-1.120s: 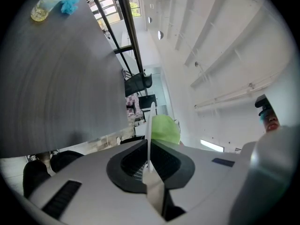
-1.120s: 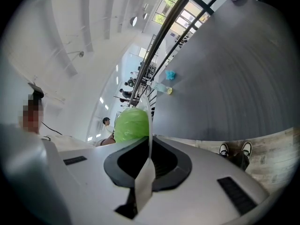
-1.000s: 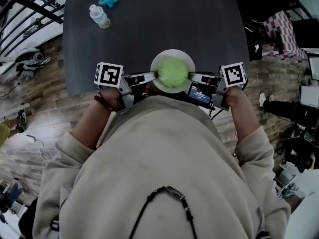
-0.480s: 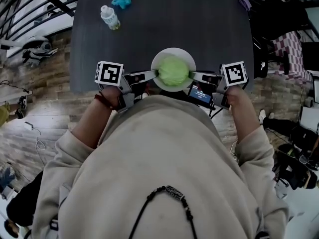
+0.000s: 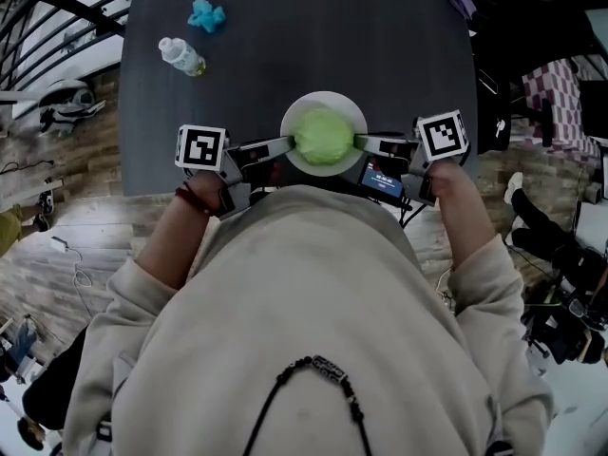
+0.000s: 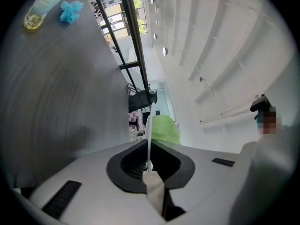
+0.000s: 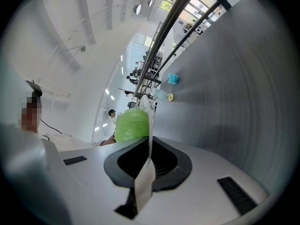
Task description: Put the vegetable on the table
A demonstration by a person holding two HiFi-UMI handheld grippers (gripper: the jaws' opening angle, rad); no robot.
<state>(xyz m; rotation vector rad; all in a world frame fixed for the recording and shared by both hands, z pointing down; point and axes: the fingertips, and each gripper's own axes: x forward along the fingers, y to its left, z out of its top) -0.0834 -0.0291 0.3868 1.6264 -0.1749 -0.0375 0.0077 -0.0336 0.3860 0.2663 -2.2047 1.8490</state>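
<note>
My left claw (image 5: pixel 287 144) and right claw (image 5: pixel 360 142) each pinch one side of the white plate (image 5: pixel 323 99), so the green vegetable (image 5: pixel 323 137) sits between them, mid-frame, maybe just above the near edge of the counter (image 5: pixel 304 36).

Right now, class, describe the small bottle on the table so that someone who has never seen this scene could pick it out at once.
On the dark grey table, look to the far left corner, away from the white plate held at the near edge. The bottle is the nearer of two small things there: clear, with a yellowish end, unlike the crumpled turquoise thing beside it.
</note>
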